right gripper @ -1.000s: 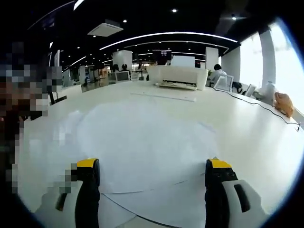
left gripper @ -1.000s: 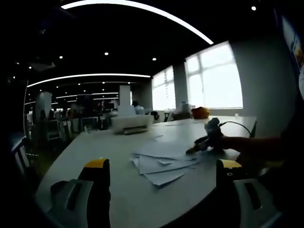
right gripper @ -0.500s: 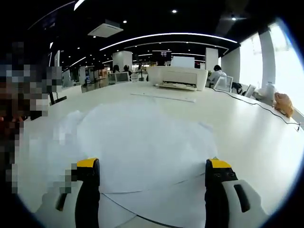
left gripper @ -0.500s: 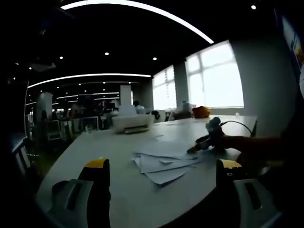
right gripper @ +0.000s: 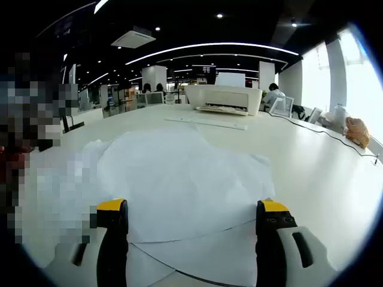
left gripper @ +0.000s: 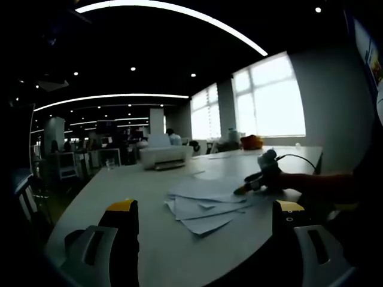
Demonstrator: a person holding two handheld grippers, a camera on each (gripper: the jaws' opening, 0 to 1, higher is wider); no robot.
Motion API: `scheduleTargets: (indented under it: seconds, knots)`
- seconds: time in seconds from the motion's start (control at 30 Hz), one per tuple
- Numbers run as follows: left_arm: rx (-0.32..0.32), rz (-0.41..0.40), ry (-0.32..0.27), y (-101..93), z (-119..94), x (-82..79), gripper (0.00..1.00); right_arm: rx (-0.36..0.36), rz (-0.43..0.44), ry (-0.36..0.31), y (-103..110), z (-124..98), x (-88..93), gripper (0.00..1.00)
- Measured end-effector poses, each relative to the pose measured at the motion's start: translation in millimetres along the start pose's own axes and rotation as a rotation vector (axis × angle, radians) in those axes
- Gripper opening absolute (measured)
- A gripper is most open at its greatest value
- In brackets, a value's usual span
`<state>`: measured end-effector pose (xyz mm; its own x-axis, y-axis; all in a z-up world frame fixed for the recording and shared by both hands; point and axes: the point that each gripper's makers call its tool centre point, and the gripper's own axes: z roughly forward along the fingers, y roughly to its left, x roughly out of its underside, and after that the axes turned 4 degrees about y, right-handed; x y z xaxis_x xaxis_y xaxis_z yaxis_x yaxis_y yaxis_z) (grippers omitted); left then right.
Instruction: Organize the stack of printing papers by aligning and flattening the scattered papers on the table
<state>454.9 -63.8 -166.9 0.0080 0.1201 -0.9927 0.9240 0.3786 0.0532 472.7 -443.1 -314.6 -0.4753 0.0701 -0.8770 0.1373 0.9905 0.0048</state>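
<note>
A loose, fanned pile of white printing papers (left gripper: 205, 205) lies on the white table (left gripper: 119, 185) ahead of my left gripper (left gripper: 203, 210), which is open and held back from the sheets. At the pile's right edge I see the right gripper (left gripper: 256, 181), held by a person's hand, with its tips low at the sheets. In the right gripper view the papers (right gripper: 179, 179) spread wide just beyond my open right gripper (right gripper: 192, 209); its yellow-tipped fingers (right gripper: 112, 206) hover low over the near sheets, nothing between them.
A white printer (left gripper: 166, 155) stands farther back on the table (right gripper: 311, 167), also seen as the printer (right gripper: 222, 97), with a single sheet (right gripper: 206, 122) in front of it. A cable (right gripper: 323, 133) runs along the right side. An orange object (right gripper: 357, 129) sits far right. People sit beyond.
The papers look a little closer and larger in the right gripper view. The left gripper view is nearly unchanged, and the right gripper in it has shifted slightly.
</note>
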Motion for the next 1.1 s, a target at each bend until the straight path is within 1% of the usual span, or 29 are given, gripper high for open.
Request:
scheduleTargets:
  seconds: [0.23,0.5,0.63,0.7,0.8,1.0,1.1]
  knots:
    - [0.003,0.002,0.001,-2.0,1,-0.3,0.95,-0.001,0.0,-0.003,1,0,-0.4,0.82]
    - [0.006,0.003,0.008,-2.0,2,1.7,0.94,-0.017,-0.01,-0.017,6,0,-1.3,0.74]
    - [0.01,0.004,0.002,-4.7,2,0.1,0.94,-0.017,-0.011,-0.02,6,-1,-1.4,0.73]
    - [0.011,0.003,0.005,-5.0,3,0.8,0.94,-0.017,-0.011,-0.021,6,-1,-1.4,0.74]
    - [0.01,0.005,0.009,-4.8,3,2.1,0.94,0.005,-0.002,-0.022,1,-1,-1.1,0.81]
    - [0.013,0.005,0.006,-5.7,3,1.9,0.94,0.006,0.002,-0.016,-1,1,-0.3,0.82]
    - [0.011,0.004,0.007,-4.8,2,2.6,0.94,0.022,0.012,-0.011,-5,1,1.1,0.86]
